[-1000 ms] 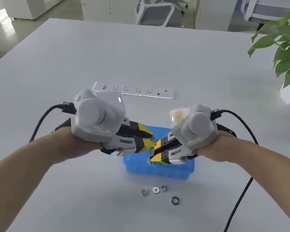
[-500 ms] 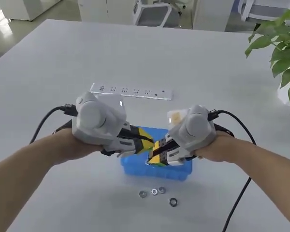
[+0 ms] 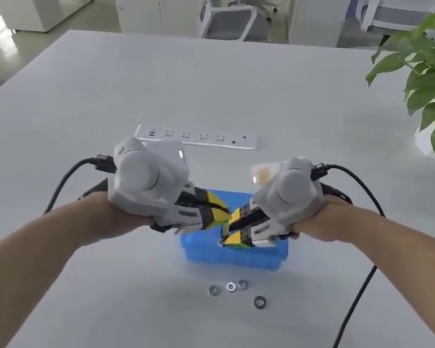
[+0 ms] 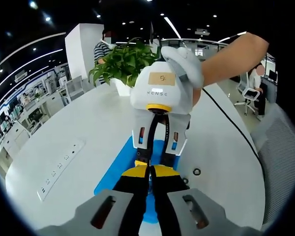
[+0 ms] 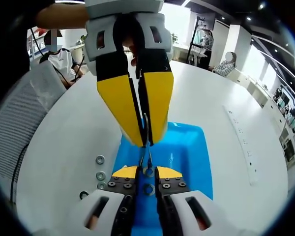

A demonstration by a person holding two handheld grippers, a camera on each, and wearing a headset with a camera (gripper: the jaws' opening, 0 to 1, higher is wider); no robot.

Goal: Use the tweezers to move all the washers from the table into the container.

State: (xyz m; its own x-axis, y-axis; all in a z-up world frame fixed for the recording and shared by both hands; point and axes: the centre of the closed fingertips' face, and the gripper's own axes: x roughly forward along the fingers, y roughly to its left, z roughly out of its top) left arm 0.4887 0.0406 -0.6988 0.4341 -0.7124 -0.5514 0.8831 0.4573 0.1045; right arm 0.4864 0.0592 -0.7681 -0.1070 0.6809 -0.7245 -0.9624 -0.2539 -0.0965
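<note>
Left gripper (image 5: 146, 141) is clamping tweezers (image 5: 147, 155); right gripper's (image 5: 147, 173) jaws are flanking them narrowly (grip unclear); a mistimed release risks dropping them.

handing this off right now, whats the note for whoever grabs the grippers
Left gripper: jaws shut on the tweezers, held over the blue container.
Right gripper: faces the left one over the container, jaws close on either side of the tweezer tips. Whether it grips them cannot be told.
Washers: four lie on the table just in front of the container, three in a row and one apart.
Done: ring shapes on the container floor may be washers, but that is unclear.
Left: pick up the four with the tweezers and drop them in.
</note>
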